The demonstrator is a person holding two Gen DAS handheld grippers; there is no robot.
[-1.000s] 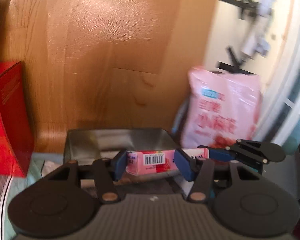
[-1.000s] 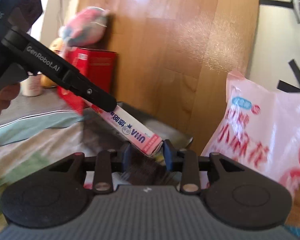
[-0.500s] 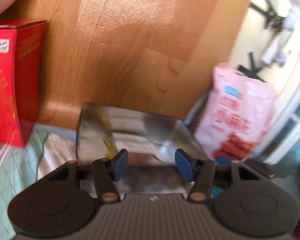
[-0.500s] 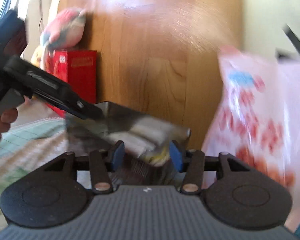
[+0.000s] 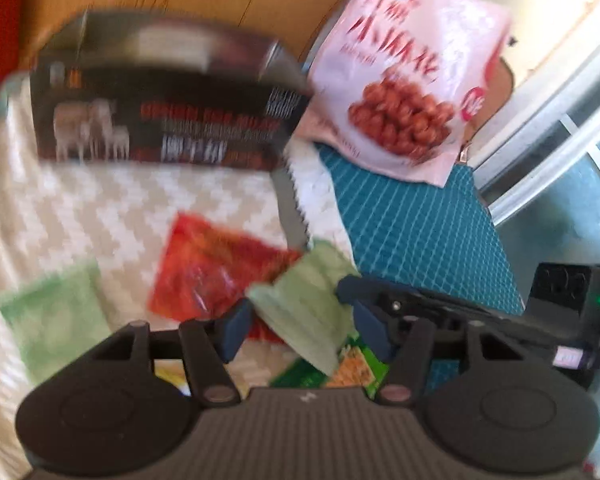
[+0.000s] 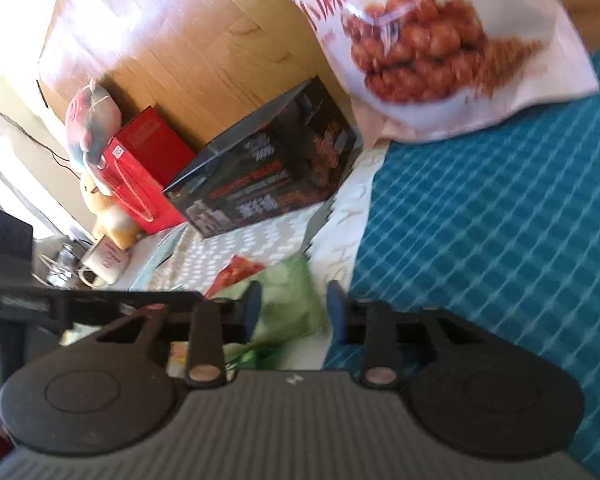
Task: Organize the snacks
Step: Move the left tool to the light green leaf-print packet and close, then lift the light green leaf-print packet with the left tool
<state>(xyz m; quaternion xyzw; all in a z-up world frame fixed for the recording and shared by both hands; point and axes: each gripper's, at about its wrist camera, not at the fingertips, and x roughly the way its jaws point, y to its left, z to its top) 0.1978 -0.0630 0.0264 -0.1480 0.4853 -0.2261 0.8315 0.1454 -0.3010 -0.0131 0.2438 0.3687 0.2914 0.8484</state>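
Your left gripper (image 5: 300, 326) and right gripper (image 6: 294, 307) have released the pink snack bar, now out of view, and both hover with wide fingers over the green packet (image 5: 308, 304) below the dark box (image 5: 164, 92).

Snack packets (image 5: 216, 272) on zigzag cloth (image 5: 100, 208)

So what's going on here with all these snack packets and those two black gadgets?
A person is sorting snacks with a handheld gripper in each hand. Both grippers, the left gripper and right gripper, are open above a green packet on the patterned cloth; neither holds anything. A red packet lies beside it. Behind stand a dark open box and a pink bag against the wooden board.
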